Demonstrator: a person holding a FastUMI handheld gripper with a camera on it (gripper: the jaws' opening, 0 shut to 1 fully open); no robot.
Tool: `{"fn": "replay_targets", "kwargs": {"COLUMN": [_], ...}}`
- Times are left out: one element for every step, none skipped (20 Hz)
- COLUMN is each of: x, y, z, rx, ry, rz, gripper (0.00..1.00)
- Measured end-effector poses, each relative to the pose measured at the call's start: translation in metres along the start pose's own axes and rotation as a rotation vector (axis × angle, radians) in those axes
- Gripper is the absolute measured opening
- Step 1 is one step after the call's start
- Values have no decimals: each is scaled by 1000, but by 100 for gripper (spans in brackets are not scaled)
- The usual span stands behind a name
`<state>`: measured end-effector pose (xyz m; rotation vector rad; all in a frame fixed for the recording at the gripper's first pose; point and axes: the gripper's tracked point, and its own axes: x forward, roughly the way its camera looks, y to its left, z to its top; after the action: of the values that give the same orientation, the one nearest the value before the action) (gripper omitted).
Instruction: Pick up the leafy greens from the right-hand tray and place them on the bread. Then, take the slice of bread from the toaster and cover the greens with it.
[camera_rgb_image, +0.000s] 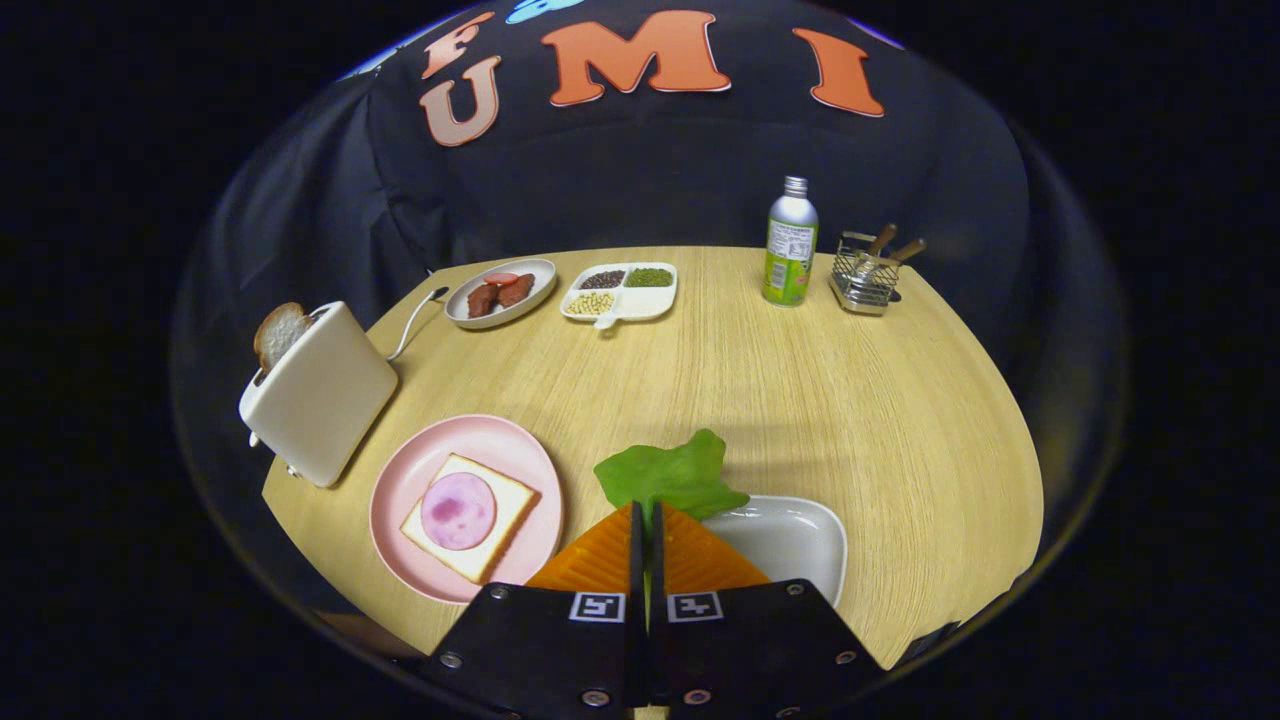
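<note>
My gripper (645, 512) is shut on a green leaf (672, 474), which sticks up and forward from between the fingertips, lifted above the white tray (800, 540) just to the right of the fingers. To the left of the fingers sits a pink plate (400, 490) carrying a bread slice (505, 500) topped with a round slice of ham (458, 511). Further left stands a white toaster (320, 395) with a slice of bread (277, 333) poking out of its slot.
At the far side of the wooden table (850, 400) are an oval dish of sausages (500, 292), a divided dish of beans (620, 291), a metal bottle (791, 242) and a wire basket with wooden-handled utensils (868, 272). The toaster's cord (412, 320) trails behind it.
</note>
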<state>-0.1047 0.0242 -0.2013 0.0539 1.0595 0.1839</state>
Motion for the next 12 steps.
{"fn": "replay_targets", "kwargs": {"x": [-1, -2, -2, -3, -3, -3, -4, -4, -4, -4, -5, -5], "y": [9, 18, 28, 39, 50, 61, 73, 82, 95, 106, 118, 130], "z": [6, 9, 13, 16, 18, 19, 19, 18, 17, 16, 14, 11], "rx": [-12, -23, -31, -39, -49, -57, -69, -80, -95, -108, -118, -125], "ry": [-9, -16, -22, -25, -25, -24, -20, -17, -14, -10, -2, 8], "rz": [19, 36, 56, 76, 101, 123, 148, 166, 189, 213, 243, 271], "gripper": [1, 1, 1, 1, 1, 1, 1, 1, 1, 1, 1, 1]}}
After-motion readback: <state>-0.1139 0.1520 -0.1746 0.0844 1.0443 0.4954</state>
